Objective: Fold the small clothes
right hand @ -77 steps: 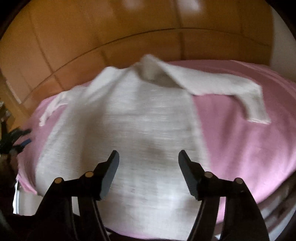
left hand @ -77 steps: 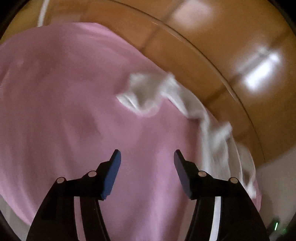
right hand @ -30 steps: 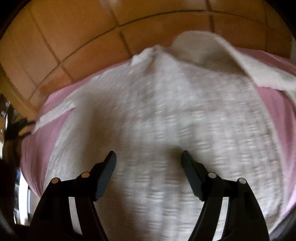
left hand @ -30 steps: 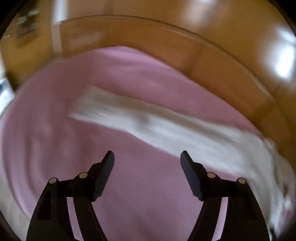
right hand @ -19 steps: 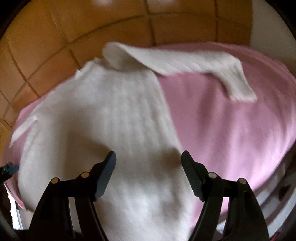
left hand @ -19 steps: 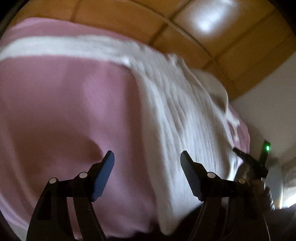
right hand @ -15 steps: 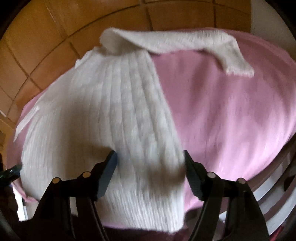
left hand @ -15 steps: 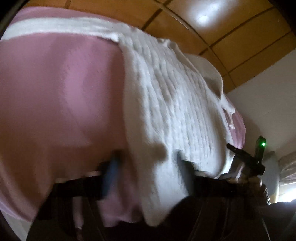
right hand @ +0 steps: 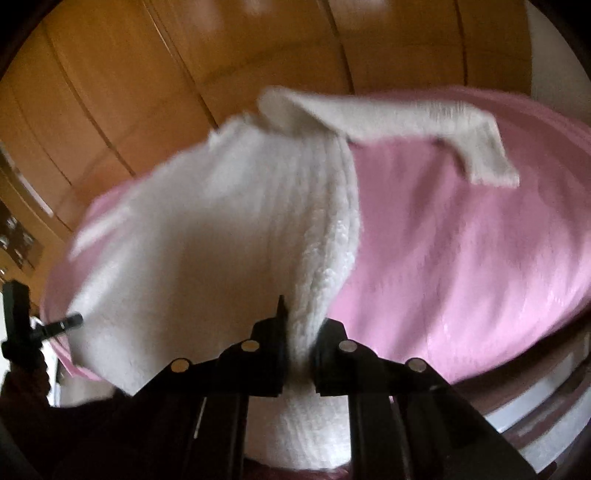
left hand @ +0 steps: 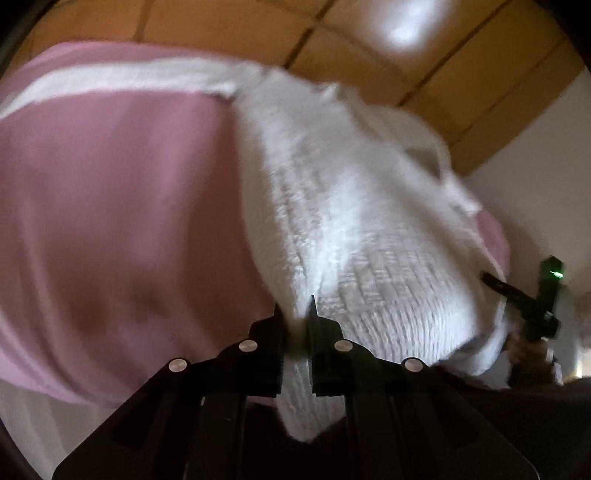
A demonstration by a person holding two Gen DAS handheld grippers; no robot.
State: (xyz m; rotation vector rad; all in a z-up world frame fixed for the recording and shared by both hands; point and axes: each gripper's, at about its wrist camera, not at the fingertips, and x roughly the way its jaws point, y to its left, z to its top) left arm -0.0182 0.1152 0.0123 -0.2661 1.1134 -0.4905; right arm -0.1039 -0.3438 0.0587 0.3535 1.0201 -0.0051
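A white knitted sweater [left hand: 351, 206] lies spread on a pink sheet [left hand: 122, 206]. My left gripper [left hand: 295, 325] is shut on the sweater's left hem corner. My right gripper [right hand: 299, 332] is shut on the right hem corner of the same sweater [right hand: 229, 229]. One sleeve [right hand: 406, 125] lies out to the right on the pink sheet [right hand: 461, 251]; the other sleeve [left hand: 122, 79] stretches left. Each gripper shows at the other view's edge: the right one [left hand: 532, 306] and the left one [right hand: 33, 332].
Orange wooden panelling [right hand: 184, 74] stands behind the bed, also in the left wrist view [left hand: 369, 33]. A white wall [left hand: 546, 166] lies at the right. The bed's layered edge [right hand: 535, 398] shows at the lower right.
Both grippers were open over the sweater's hem half a second ago; now both have closed on the hem corners, and the fabric bunches up between the fingers.
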